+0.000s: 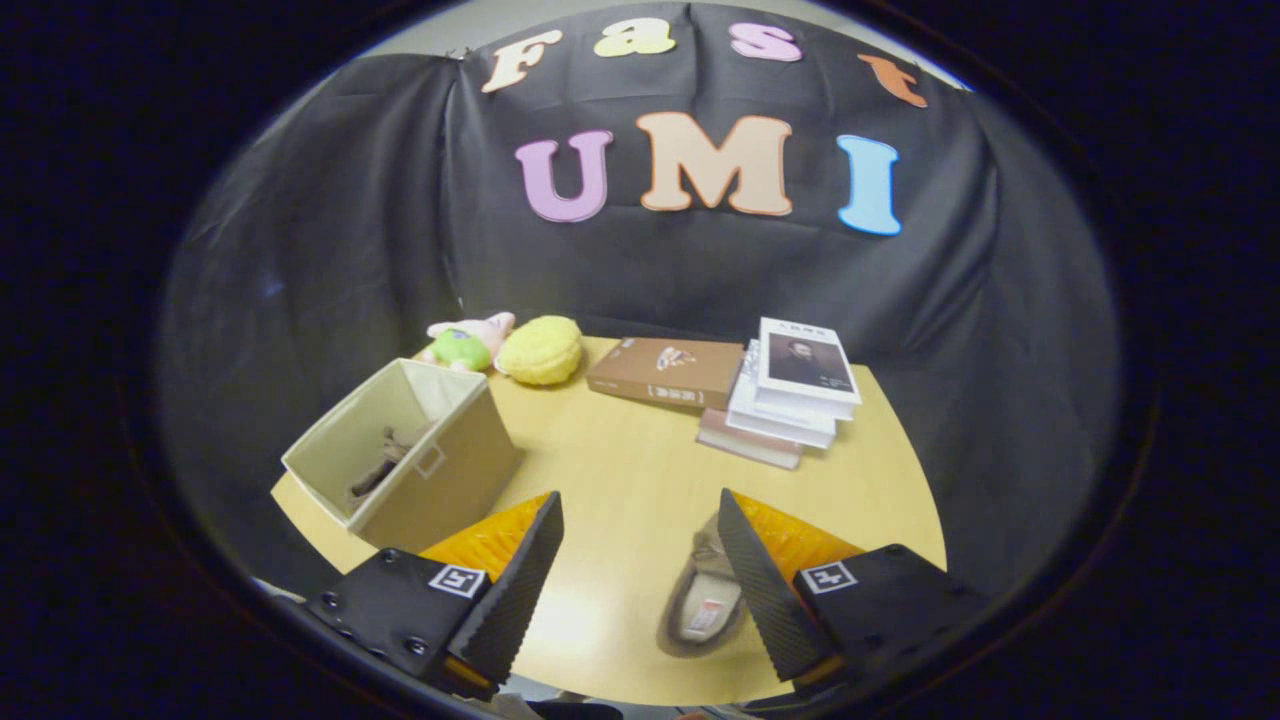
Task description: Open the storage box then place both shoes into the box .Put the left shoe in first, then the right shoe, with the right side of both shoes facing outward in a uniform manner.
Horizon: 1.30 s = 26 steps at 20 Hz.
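Note:
The beige fabric storage box (440, 480) stands open on the wooden table, left of and just beyond my left finger. One shoe (385, 462) lies inside it, partly hidden by the box wall. A second grey-brown shoe (700, 605) lies flat on the table beside the inner face of my right finger, its opening facing up and its toe end hidden behind that finger. My gripper (640, 530) hovers above the table with its fingers spread wide and nothing held between them.
At the table's far side lie a pink and green plush toy (465, 342), a yellow plush (541, 350), a brown book (665, 371) and a stack of books (790, 395). The table's (620, 470) front edge runs just under my fingers.

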Available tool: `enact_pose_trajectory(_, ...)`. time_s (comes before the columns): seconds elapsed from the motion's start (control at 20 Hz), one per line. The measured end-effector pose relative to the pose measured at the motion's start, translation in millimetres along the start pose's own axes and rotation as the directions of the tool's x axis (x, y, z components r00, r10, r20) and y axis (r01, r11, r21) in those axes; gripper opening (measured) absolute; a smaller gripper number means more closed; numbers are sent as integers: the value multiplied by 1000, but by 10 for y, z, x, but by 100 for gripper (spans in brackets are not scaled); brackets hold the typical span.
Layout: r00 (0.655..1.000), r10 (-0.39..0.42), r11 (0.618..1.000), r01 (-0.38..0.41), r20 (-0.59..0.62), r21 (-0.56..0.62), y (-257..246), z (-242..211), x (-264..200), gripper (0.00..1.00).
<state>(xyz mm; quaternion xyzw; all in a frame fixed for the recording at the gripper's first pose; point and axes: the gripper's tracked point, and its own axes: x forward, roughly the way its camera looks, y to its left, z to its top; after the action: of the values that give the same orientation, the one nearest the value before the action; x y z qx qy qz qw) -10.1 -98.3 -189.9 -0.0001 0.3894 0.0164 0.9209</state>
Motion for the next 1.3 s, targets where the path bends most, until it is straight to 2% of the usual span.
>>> enact_pose_trajectory(0.4,987,-65,995,76,-145,70,-619,-810,376,98)
enact_pose_trajectory(0.65,967,-66,991,91,-245,93,-789,-1250,629,98)
enact_pose_trajectory(1.0,930,-42,993,81,-364,91,-915,-1594,915,98)
enact_pose_trajectory(1.1,912,-24,992,74,-409,106,-921,-1698,945,89)
enact_pose_trajectory(1.3,900,28,985,49,-435,165,-900,-1742,995,71)
